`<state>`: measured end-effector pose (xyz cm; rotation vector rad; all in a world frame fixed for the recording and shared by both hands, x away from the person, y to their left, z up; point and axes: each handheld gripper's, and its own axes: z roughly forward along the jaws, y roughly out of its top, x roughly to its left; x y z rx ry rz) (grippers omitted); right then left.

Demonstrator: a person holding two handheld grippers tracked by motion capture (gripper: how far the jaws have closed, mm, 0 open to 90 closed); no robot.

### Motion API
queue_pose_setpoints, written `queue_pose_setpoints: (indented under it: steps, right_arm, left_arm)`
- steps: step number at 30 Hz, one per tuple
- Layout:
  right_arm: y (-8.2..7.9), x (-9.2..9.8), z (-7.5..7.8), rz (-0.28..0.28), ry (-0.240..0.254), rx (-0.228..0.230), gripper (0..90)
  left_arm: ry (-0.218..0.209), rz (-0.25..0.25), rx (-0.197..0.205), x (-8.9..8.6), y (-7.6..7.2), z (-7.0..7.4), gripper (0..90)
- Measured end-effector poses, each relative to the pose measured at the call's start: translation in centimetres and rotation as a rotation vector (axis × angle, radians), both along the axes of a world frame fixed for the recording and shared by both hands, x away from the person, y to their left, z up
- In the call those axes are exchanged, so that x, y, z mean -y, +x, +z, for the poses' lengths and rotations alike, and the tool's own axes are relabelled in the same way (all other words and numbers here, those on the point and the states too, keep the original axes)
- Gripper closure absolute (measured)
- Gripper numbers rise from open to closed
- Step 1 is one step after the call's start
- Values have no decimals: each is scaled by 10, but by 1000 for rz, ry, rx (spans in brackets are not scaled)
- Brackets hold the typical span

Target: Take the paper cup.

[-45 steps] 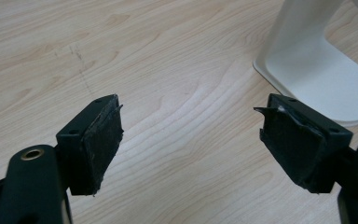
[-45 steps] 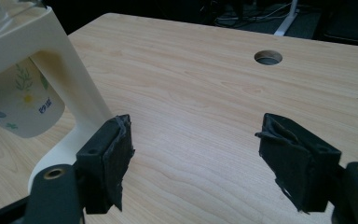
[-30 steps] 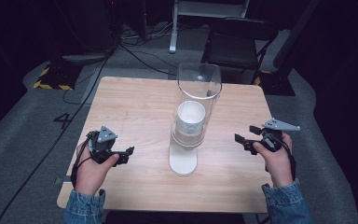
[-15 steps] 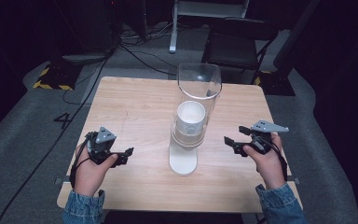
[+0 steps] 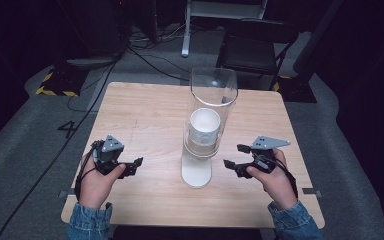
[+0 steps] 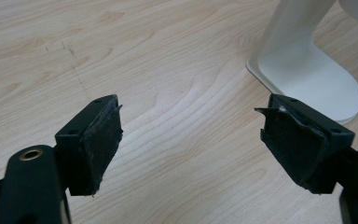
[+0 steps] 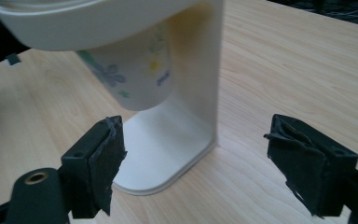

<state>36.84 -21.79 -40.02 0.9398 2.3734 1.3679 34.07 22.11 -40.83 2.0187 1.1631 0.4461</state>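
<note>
While both of my tools hover low over the table [image 5: 145, 110], the thing I am reaching for is the paper cup [image 5: 204, 131] hanging in the white cup dispenser [image 5: 196, 170] at the table's middle, under its clear tube [image 5: 213, 90]. My right tool [image 5: 237, 159] sits just right of the dispenser's base with its jaws spread wide and nothing between them; my left tool [image 5: 134, 166] waits to the left, well apart from the stand, equally released and empty.

From the right gripper view, the cup [image 7: 135, 70] pokes down out of the dispenser's ring [image 7: 74, 23], its flower-printed wall tapering toward the closed bottom. So its long axis stands upright: mouth up, base down toward the foot plate [image 7: 163, 154].

I judge the cup light, thin-walled and easy to crush, and the waxy paper may be a little slippery. I would take it by the exposed lower wall, 1 jaw on each side, squeezing gently and pulling straight down along its axis. The dispenser looks stiff but top-heavy; a sideways tug could tip it, so my left tool may need to steady the stand.
</note>
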Motion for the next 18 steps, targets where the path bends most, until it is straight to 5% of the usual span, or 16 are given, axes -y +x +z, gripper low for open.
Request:
queue_pose_setpoints:
  steps: [8,18]
  right_arm:
    - [-10,-15,0,120,11,-28,190]
    - [-12,-25,-5,178,11,-58,179]
  left_arm:
    - [-1,-19,-1,5,1,0,202]
    - [-15,-29,-19,4,3,-5,201]
